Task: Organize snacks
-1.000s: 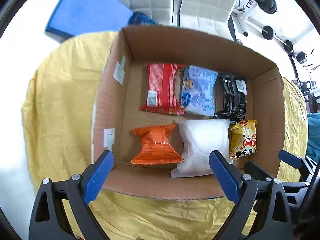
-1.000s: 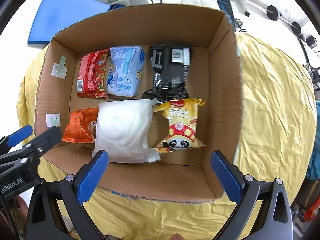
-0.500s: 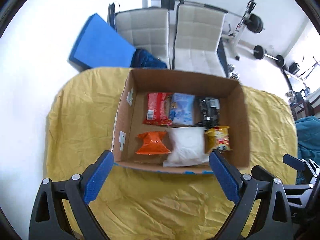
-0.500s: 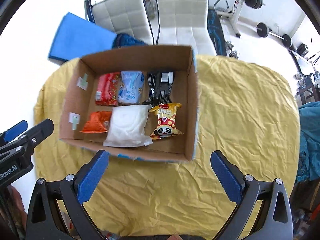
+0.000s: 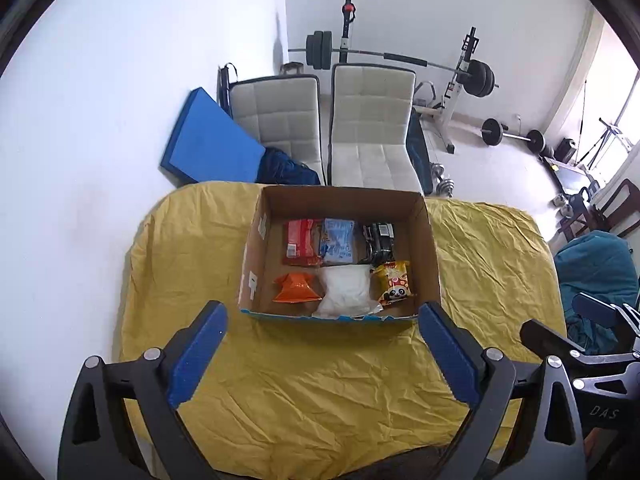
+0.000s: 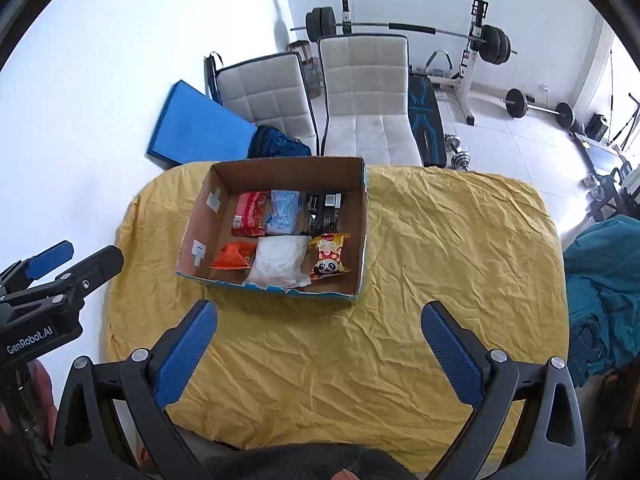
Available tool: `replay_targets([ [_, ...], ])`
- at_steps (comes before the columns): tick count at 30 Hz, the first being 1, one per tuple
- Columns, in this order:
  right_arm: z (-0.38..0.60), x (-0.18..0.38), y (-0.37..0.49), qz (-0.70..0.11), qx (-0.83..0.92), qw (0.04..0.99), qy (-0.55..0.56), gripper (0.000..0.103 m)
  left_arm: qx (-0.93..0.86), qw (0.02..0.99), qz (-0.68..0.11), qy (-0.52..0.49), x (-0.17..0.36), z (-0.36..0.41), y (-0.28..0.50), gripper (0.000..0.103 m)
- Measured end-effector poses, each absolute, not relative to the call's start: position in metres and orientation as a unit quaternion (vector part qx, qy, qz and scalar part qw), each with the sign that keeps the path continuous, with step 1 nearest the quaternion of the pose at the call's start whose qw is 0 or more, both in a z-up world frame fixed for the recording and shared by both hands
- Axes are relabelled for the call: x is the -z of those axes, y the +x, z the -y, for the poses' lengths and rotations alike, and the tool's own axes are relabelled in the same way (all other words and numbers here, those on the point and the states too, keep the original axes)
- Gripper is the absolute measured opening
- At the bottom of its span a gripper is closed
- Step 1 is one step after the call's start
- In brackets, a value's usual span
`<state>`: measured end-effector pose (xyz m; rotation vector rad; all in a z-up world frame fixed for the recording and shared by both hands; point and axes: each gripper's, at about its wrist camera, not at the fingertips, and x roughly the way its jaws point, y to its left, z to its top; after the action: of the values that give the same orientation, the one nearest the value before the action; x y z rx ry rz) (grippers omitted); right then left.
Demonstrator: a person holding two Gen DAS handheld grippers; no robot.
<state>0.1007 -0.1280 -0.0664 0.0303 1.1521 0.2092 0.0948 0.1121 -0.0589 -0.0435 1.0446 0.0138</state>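
Note:
An open cardboard box [image 5: 430,248] [image 6: 362,236] sits on a table under a yellow cloth [image 5: 320,392] [image 6: 440,280]. Inside lie several snack packets: red [image 5: 301,242] [image 6: 248,220], pale blue [image 5: 338,240] [image 6: 283,217] and black [image 5: 380,240] [image 6: 323,213] at the back, orange [image 5: 295,289] [image 6: 234,256], white [image 5: 347,291] [image 6: 278,265] and a yellow panda packet [image 5: 394,286] [image 6: 330,259] in front. My left gripper [image 5: 324,354] hangs open above the cloth, well short of the box. My right gripper [image 6: 320,350] is open too, with nothing between its fingers.
Two white padded chairs [image 5: 368,128] [image 6: 362,104] stand behind the table, with a blue mat [image 5: 208,144] against the wall and a barbell rack [image 5: 460,76] beyond. A teal cloth heap [image 6: 600,292] lies to the right. A person's hand [image 6: 40,392] shows at the left.
Both grippers have pulled up and back from right over the box, so the whole table and room behind are now in view. The packets have not moved.

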Motion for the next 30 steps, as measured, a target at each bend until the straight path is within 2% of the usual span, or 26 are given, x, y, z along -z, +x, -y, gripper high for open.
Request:
replay_targets([
  [11,0.131,0.024,0.068,-0.513,-0.107,0.852,0.008,0.103,-0.025,0.875,-0.482,-0.038,0.034,-0.120,0.056,0.098],
  [30,0.131,0.014,0.057,-0.506,-0.092,0.858,0.005,0.103,-0.016,0.880,-0.474,-0.035,0.024,-0.112,0.035,0.098],
])
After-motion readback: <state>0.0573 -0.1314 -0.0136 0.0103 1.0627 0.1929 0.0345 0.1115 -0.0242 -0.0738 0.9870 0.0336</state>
